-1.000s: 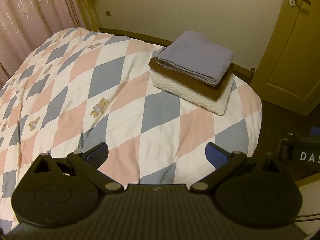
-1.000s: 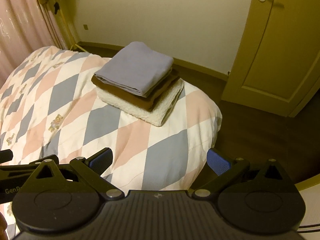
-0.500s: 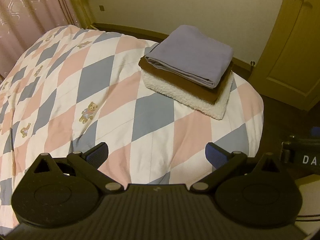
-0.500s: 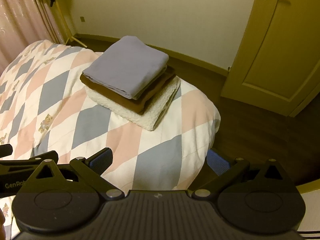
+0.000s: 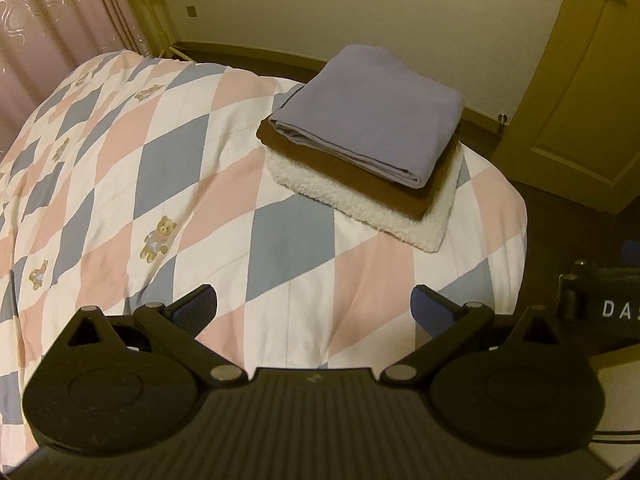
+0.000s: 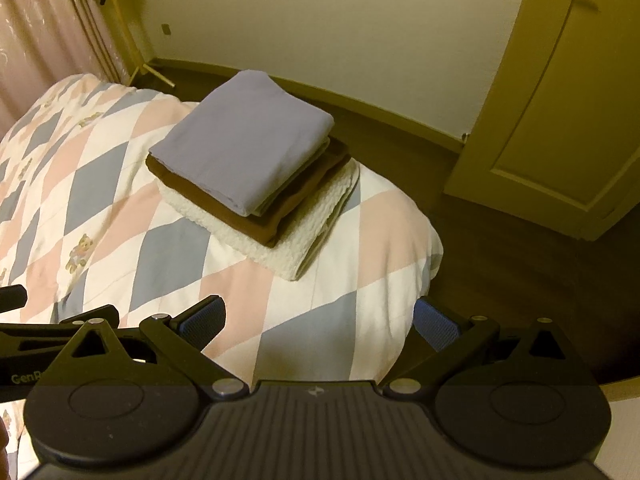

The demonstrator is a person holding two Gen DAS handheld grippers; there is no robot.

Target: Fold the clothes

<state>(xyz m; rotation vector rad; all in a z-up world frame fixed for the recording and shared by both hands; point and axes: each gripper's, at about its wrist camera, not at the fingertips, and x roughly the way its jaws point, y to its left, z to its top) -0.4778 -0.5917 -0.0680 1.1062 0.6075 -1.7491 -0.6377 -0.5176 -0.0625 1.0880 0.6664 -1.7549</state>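
Left wrist view: the left gripper [image 5: 314,308] hangs above the near edge of a bed [image 5: 120,168], its blue-padded fingers [image 5: 198,306] spread wide apart with nothing between them. The bed is covered by a quilt of pink, grey and white diamonds with small teddy bears [image 5: 156,238] printed on it. Toward the far right corner of the bed sits a stack of three folded pieces: a lavender-grey cloth [image 5: 372,108] on top, a brown one [image 5: 352,172] under it, and a white fleecy one [image 5: 360,204] at the bottom, each jutting out a little past the one above. The stack lies well apart from the gripper. At the right edge of this view a dark part of the other tool shows, with white letters [image 5: 620,310] that I can only partly read.

From the right wrist view, the right gripper [image 6: 320,322] is likewise held over the bed's near corner, fingers [image 6: 434,322] parted and empty. The folded stack [image 6: 244,152] lies ahead and slightly left of it, untouched. Beyond the bed are a dark wooden floor [image 6: 500,248], a pale wall, a closed door [image 6: 560,100] on the right and a pink curtain [image 6: 32,48] on the left.
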